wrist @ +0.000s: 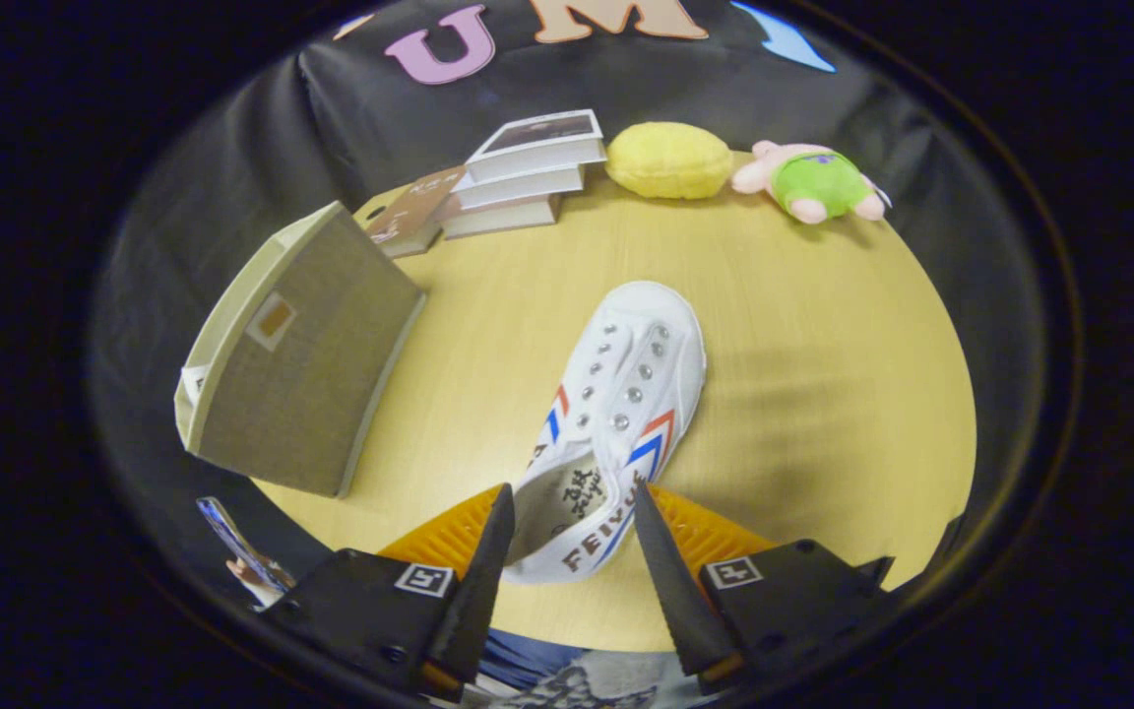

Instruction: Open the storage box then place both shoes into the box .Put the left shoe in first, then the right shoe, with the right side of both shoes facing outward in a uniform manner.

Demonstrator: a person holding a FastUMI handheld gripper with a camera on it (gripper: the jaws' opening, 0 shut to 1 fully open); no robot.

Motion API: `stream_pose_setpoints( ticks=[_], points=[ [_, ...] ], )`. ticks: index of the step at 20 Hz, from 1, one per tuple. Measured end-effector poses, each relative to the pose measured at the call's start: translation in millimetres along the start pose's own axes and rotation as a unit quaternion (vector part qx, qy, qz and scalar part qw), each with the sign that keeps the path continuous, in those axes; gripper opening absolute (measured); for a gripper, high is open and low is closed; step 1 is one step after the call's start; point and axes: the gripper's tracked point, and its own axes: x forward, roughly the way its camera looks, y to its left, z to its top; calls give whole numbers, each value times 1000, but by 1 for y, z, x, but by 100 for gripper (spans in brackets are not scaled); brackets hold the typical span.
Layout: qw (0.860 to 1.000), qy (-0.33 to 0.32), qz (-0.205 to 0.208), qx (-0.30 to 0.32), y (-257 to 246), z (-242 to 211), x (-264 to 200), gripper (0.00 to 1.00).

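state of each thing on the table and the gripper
gripper: open, fingers either side of the shoe's heel
shoe: upright on its sole, unlaced, heel between the fingers
storage box: closed, tilted
books: stacked, closed
yellow plush: lying flat
pink plush: lying down

Round light-wood table (pixel 823 394) against black cloth wall (pixel 232 128); books (pixel 518 172) and two plush toys (pixel 670 160) along its far edge.

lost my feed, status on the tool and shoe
Tool open, fingers either side of white shoe's heel. Storage box left of shoe, apart. Nothing between shoe and box.
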Motion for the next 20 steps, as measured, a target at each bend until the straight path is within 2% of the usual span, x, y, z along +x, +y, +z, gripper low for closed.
stream_pose_setpoints(
  ticks=[2,6,8,10,14,16,18,20],
  points=[
    [999,1,-34,-17,-16,1,8,66],
    [998,22,-61,-16,-22,-6,21,43],
    [997,19,-72,-23,-20,-9,25,28],
    [996,11,-83,-27,-23,-12,27,28],
    [997,-7,-74,-30,-29,-14,26,28],
    [998,-10,-64,0,-27,-14,30,15],
    [997,-18,-70,1,-34,-17,31,9],
    [996,-29,-80,-5,-40,-21,28,9]
  ],
)
